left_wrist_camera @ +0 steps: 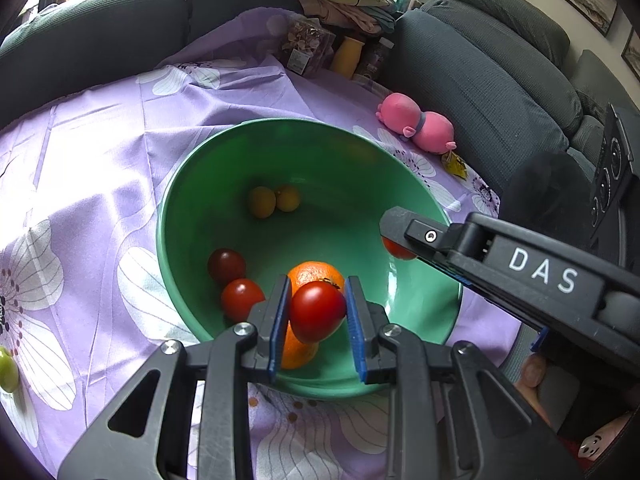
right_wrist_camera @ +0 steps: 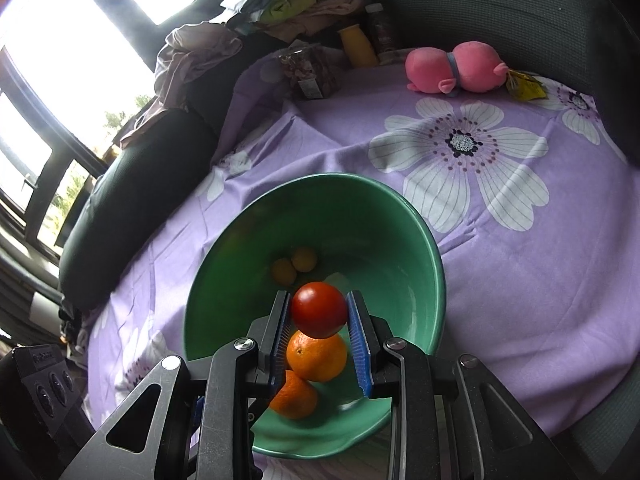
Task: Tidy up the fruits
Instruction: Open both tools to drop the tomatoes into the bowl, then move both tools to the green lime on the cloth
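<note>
Purple floral cloth (right_wrist_camera: 500, 240) over counter, sofa behind. Green bowl (left_wrist_camera: 192, 184): two yellow fruits (left_wrist_camera: 274, 200), two red tomatoes (left_wrist_camera: 234, 280), oranges (right_wrist_camera: 316, 356). Left tongs (left_wrist_camera: 318, 312) clenched on a red tomato (left_wrist_camera: 318, 310) above bowl; right tongs (right_wrist_camera: 318, 312) likewise, second tomato (right_wrist_camera: 319, 309). Outstanding: both releases; green fruit (left_wrist_camera: 7, 368) on cloth.

1. Left gripper (left_wrist_camera: 318, 322): black angular linkage arms, silver round screws, blue ribbed pads (left_wrist_camera: 280, 328).
2. Right gripper (right_wrist_camera: 319, 330): same build, with white "DAS" lettering (left_wrist_camera: 544, 270) on its black side.
</note>
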`<action>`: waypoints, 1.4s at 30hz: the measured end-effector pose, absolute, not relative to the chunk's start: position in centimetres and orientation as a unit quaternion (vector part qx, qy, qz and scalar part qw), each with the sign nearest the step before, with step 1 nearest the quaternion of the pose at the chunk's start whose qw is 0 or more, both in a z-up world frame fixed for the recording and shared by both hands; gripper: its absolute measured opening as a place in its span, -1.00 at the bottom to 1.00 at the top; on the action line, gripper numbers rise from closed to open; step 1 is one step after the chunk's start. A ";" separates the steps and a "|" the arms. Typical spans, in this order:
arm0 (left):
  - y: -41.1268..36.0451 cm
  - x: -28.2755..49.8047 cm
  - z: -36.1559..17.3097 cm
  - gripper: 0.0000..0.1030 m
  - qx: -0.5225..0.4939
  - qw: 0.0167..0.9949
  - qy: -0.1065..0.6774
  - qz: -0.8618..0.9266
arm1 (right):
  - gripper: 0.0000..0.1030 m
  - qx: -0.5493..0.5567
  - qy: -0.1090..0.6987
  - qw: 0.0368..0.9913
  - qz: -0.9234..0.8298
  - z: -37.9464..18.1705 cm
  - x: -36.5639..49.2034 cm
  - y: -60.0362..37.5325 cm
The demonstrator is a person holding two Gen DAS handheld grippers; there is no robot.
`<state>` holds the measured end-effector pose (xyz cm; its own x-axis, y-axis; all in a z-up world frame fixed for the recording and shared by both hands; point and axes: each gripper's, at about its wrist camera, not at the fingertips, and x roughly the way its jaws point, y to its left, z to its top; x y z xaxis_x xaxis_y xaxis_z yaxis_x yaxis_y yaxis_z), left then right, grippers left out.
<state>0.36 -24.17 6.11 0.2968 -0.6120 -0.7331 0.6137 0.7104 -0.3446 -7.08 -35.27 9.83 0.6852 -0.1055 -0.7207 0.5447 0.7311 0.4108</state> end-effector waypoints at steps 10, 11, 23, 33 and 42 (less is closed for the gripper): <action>-23.5 0.1 7.0 -0.18 -0.012 0.807 0.450 -0.383 | -0.41 0.315 0.342 0.864 -0.191 10.1 -7.3 -35.4; -23.3 0.1 7.2 -0.16 -0.014 0.807 0.449 -0.383 | -0.41 0.314 0.341 0.865 -0.192 10.2 -7.3 -35.4; -20.7 -0.4 10.0 0.06 -0.035 0.825 0.424 -0.373 | -0.33 0.304 0.340 0.870 -0.186 10.4 -7.2 -34.9; -16.2 -0.3 11.8 0.16 -0.077 0.843 0.411 -0.338 | -0.23 0.324 0.312 0.883 -0.136 11.5 -7.8 -34.4; -5.6 0.2 10.9 0.18 -0.150 0.881 0.411 -0.178 | -0.23 0.305 0.300 0.899 -0.097 12.9 -7.2 -32.1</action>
<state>0.16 -5.58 10.95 0.5977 -0.4380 -0.6715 0.1909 0.8912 -0.4114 -7.23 -32.10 12.86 0.8013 0.0085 -0.5981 0.3573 0.7951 0.4900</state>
